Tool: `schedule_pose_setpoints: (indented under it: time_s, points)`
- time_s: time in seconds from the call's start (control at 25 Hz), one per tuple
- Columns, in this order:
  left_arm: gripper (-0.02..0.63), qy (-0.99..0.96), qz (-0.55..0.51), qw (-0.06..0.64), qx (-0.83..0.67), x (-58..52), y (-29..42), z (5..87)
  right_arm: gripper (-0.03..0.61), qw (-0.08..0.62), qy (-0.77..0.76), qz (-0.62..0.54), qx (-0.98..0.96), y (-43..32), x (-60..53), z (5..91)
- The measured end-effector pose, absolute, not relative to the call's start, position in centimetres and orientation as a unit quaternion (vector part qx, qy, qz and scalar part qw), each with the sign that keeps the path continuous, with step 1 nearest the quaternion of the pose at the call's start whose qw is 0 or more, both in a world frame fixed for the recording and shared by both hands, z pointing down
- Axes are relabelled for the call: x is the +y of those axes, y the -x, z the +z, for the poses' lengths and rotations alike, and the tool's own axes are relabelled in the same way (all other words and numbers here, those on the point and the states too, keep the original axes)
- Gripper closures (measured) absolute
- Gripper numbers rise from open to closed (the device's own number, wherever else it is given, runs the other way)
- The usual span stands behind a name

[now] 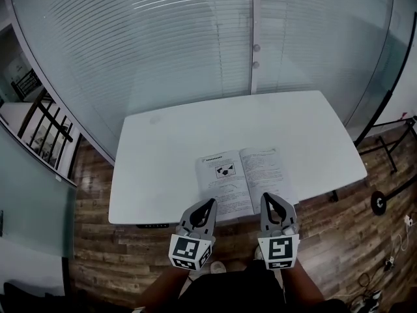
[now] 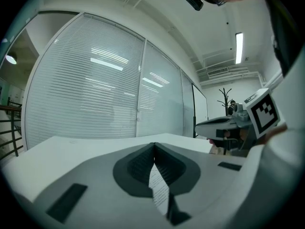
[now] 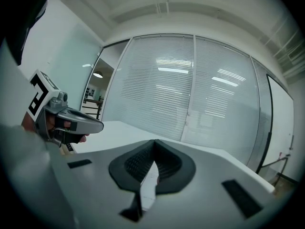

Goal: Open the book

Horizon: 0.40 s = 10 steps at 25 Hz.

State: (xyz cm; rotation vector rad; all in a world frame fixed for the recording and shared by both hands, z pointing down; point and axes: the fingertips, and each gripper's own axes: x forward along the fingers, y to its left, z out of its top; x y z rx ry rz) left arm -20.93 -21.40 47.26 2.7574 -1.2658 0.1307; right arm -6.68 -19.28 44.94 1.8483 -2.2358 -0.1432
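Far left of the open white paperback book (image 1: pixel 242 178), a black metal stair railing (image 1: pixel 49 126) stands on the brown wood-plank floor (image 1: pixel 91 194). The book lies flat on the white rectangular table (image 1: pixel 169 142), close to its near edge and a little right of its middle. Both printed pages face up, the left page carrying a small dark figure. Beyond the book, behind the table's far edge, rises a curved glass wall with pale horizontal blinds (image 1: pixel 195 38).

The grey left gripper (image 1: pixel 210 204) reaches in over the near edge of the book's left page, its marker cube toward the person. In the left gripper view its jaws (image 2: pixel 154 147) are pressed together at the tips with nothing seen between them. Printed page (image 2: pixel 158 187) shows through the gap lower down, beneath the claw.

The grey right gripper (image 1: pixel 267 198) sits just beside it, over the near edge of the book's right page. In its own view this claw (image 3: pixel 153 143) is likewise closed tip to tip, with a sliver of page (image 3: pixel 150 185) visible below. Each gripper shows in the other's view, off to the side above the book: the right one (image 2: pixel 200 125) and the left one (image 3: pixel 100 125).

To the right of the book, past the table's end, a black metal stand (image 1: pixel 388 142) rests on the floor.
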Motion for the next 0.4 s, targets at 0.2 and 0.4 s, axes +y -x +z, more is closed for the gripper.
schedule_pose_setpoints:
  time_s: [0.2,0.4]
  points:
    - [0.603,-0.909,0.043,0.049,-0.412,-20.7,20.6,47.0,0.577,0.118,-0.624,-0.058,-0.771,7.1,-18.8,43.8]
    - [0.603,-0.909,0.040,0.050,-0.411,-20.4,20.4,47.0,0.577,0.107,-0.628,-0.047,-0.769,6.6,-18.9,43.8]
